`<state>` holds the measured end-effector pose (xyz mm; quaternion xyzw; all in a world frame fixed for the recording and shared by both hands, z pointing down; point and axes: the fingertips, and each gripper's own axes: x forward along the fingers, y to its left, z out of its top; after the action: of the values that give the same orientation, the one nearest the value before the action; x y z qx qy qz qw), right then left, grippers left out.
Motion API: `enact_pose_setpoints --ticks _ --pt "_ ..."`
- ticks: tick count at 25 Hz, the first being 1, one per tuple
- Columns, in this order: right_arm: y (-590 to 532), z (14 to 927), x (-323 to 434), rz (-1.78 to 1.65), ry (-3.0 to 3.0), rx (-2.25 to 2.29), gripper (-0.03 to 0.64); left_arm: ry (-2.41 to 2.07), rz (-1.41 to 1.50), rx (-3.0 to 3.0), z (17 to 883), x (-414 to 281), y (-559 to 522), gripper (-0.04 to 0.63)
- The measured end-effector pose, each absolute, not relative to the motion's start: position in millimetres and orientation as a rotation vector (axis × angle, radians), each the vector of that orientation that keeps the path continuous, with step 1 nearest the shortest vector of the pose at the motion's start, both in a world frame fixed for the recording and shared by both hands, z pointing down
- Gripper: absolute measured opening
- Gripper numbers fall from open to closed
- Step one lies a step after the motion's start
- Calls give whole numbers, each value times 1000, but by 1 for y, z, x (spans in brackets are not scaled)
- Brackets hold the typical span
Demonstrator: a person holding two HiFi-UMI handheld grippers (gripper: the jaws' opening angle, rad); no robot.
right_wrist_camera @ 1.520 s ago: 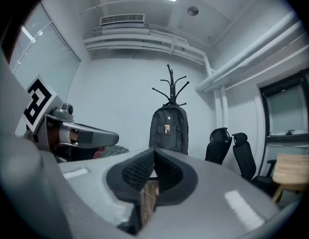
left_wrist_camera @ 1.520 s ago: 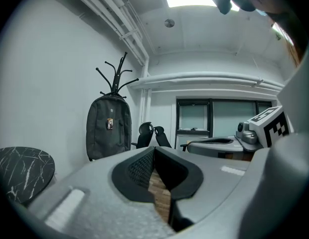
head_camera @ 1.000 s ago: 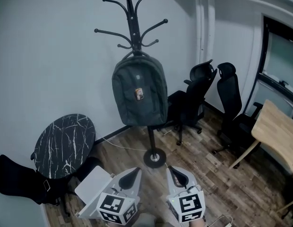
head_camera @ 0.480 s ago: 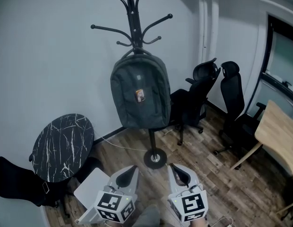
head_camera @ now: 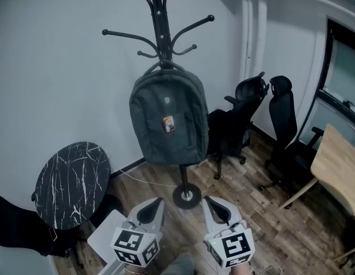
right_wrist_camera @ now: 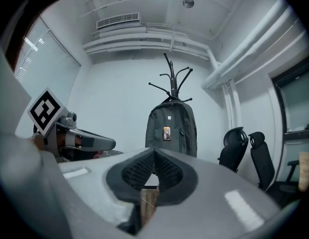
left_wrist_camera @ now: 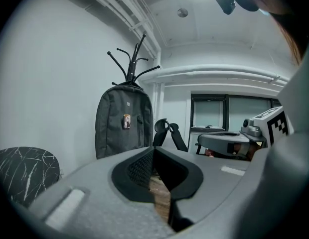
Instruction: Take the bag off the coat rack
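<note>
A dark grey backpack (head_camera: 168, 119) hangs by its top loop from a black coat rack (head_camera: 160, 33) that stands on a round base (head_camera: 186, 196) against the white wall. The same backpack (left_wrist_camera: 120, 128) shows ahead in the left gripper view, and the backpack (right_wrist_camera: 171, 126) shows straight ahead in the right gripper view. My left gripper (head_camera: 150, 209) and right gripper (head_camera: 216, 209) are low in the head view, side by side, well short of the bag. Both are shut with nothing between the jaws.
A round black marble-top table (head_camera: 71, 182) stands at the left, with a black bag (head_camera: 20, 228) and a white box (head_camera: 106, 239) on the floor by it. Two black office chairs (head_camera: 240, 119) stand right of the rack. A wooden desk (head_camera: 340, 165) is at the far right.
The head view has shifted closer to the rack, so the backpack looks larger and a little lower-left. Both grippers stay shut and sit slightly lower in view.
</note>
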<state>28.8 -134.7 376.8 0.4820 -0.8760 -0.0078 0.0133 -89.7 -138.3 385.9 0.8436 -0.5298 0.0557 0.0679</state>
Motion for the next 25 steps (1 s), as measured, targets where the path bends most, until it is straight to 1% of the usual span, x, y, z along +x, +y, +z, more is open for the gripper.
enact_pose_setpoints --ticks 19,22,24,25 --pt "-226 353 13 -66 -2653 1566 3 -1655 79 2525 363 -155 -236 14" --pt "-238 350 9 -30 -2607 1561 3 -1641 72 2535 361 -164 -250 14" --pt "-247 349 5 -40 -2612 1558 7 -1634 70 2540 360 -170 -260 14" --pt "-252 348 4 -60 -2617 1568 26 -1633 69 2542 359 -173 -265 14"
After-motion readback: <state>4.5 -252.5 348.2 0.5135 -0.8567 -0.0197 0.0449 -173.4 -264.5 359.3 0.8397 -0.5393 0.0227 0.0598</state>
